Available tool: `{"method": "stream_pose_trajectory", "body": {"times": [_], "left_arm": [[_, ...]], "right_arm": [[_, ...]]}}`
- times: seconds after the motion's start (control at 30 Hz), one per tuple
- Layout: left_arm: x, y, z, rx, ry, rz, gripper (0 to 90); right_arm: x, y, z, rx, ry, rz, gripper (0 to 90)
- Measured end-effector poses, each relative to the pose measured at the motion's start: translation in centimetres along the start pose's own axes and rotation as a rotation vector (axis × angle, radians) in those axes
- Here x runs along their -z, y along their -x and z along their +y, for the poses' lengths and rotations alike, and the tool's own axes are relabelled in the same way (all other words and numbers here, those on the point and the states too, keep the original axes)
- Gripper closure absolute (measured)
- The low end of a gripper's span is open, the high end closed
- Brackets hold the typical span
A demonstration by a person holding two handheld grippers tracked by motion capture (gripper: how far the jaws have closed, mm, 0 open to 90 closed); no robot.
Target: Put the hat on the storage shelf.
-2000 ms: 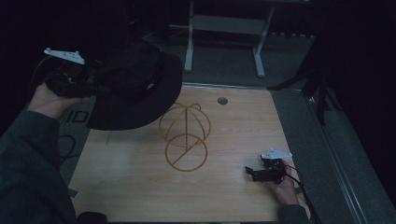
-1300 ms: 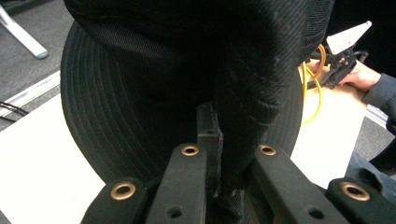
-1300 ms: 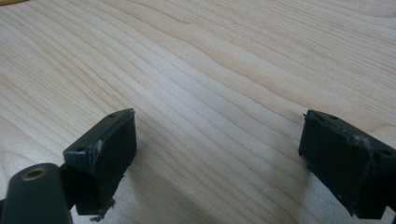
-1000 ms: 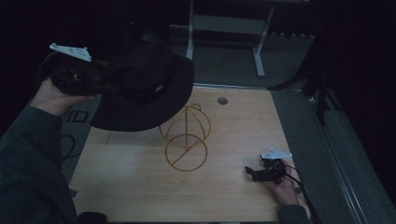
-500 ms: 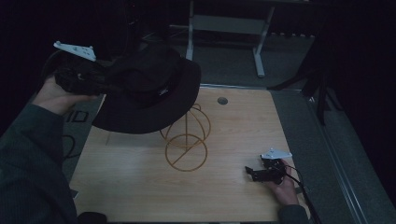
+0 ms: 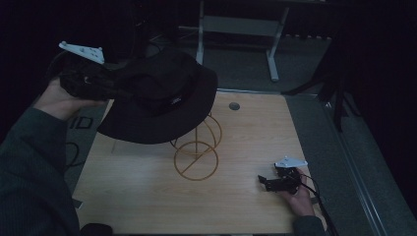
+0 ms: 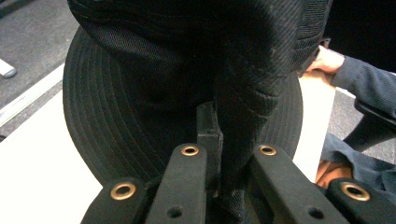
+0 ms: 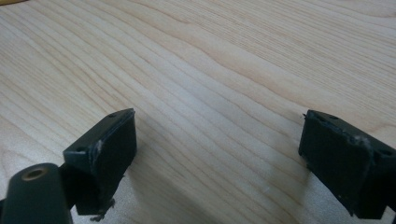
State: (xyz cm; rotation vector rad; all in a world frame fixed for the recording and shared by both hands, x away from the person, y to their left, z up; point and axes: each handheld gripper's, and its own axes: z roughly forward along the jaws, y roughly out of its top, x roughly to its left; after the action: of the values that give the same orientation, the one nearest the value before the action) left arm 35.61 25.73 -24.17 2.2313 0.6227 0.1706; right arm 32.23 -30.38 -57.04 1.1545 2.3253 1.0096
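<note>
A black bucket hat (image 6: 162,98) hangs in the air over the top of a gold wire stand (image 6: 196,160) that sits mid-table. My left gripper (image 6: 117,92) is at the hat's left side, shut on a fold of its fabric; in the left gripper view the pinched cloth (image 7: 243,116) runs up between the jaws of my left gripper (image 7: 219,154). The stand's upper part is hidden behind the brim. My right gripper (image 6: 263,182) lies on the wooden table (image 6: 137,196) at the front right, open, and the right gripper view has only bare wood between the pads of my right gripper (image 8: 217,149).
A small round grommet (image 6: 234,105) sits in the table near its back edge. Behind the table stands a grey metal frame (image 6: 273,54) on dark floor. A grey strip (image 6: 319,147) runs along the table's right side. A cable loops by the left edge (image 6: 74,152).
The left gripper has carried the hat a little to the right and up, so the brim now covers more of the wire stand. The right gripper has stayed put.
</note>
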Motion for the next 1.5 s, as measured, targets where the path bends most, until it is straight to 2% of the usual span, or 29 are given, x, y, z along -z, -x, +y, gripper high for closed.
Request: {"method": "stream_pose_trajectory", "body": {"times": [0.37,0.73,1.5], "left_arm": [[-0.8,0.6,0.8,-0.033,-0.011,-0.027,88.4],[-2.7,1.2,1.6,-0.06,-0.033,-0.068,88.3],[-6.5,1.8,2.4,-0.093,-0.096,-0.099,88.2]], "right_arm": [[0.0,0.0,0.0,0.0,0.0,0.0,11.1],[0.0,0.0,0.0,0.001,0.0,0.001,11.1],[0.0,0.0,0.0,0.002,0.0,0.002,11.1]]}}
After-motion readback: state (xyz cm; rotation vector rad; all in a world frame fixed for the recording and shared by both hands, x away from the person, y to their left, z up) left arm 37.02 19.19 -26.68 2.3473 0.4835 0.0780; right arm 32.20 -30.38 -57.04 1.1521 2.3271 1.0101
